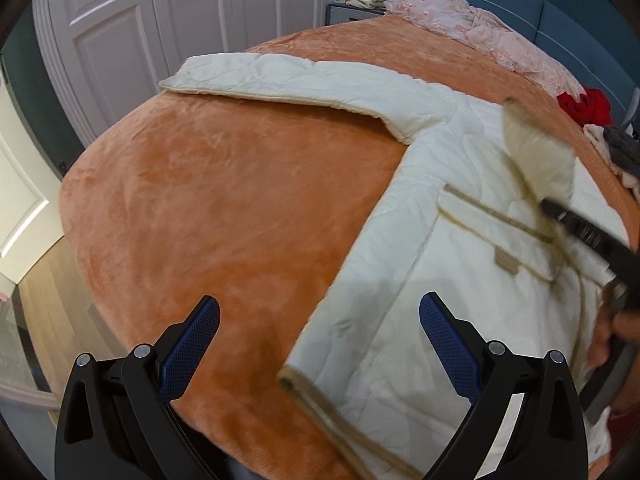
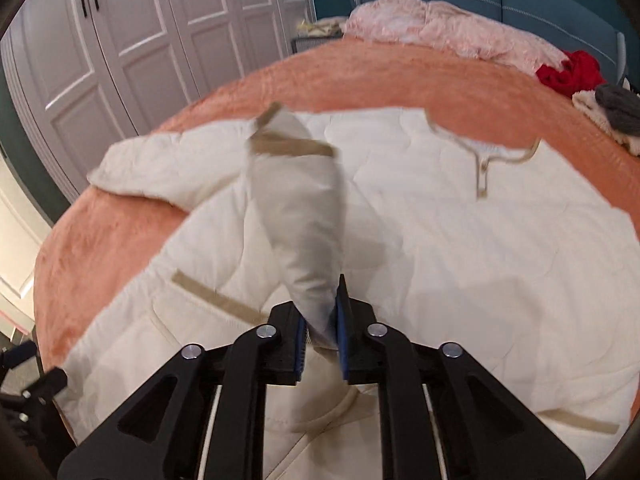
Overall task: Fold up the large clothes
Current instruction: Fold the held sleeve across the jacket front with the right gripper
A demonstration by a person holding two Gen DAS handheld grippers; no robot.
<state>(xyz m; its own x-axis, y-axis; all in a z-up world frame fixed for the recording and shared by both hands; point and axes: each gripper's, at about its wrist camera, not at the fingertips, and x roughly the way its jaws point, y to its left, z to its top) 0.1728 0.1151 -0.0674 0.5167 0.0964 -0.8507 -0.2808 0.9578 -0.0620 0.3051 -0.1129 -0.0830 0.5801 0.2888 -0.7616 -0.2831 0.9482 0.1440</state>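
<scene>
A large cream quilted robe [image 1: 460,240] lies spread flat on the bed [image 1: 220,200], which is covered by an orange plush blanket. In the left wrist view, one sleeve [image 1: 280,80] stretches out flat toward ten o'clock, its cuff edged in beige, while the body runs from the centre down to five o'clock, with tan piping along the front edge and around a patch pocket [image 1: 492,236]. The left hand-held gripper [image 1: 320,332] hovers above the blanket and the robe's hem with its blue-padded fingers spread wide and nothing between them. At three o'clock the right hand-held gripper [image 1: 560,210] appears blurred, carrying the other sleeve [image 1: 536,152] lifted over the robe's body. In the right wrist view, the right hand-held gripper [image 2: 322,320] pinches that raised sleeve [image 2: 304,216], a grey-shadowed cone of fabric with a tan cuff band at its far end toward twelve o'clock; the blue pads sit close against the cloth. The tan-trimmed neckline [image 2: 484,152] lies at one o'clock. Crumpled pink bedding [image 2: 440,32] and a red garment [image 2: 568,72] lie along the bed's far edge.
</scene>
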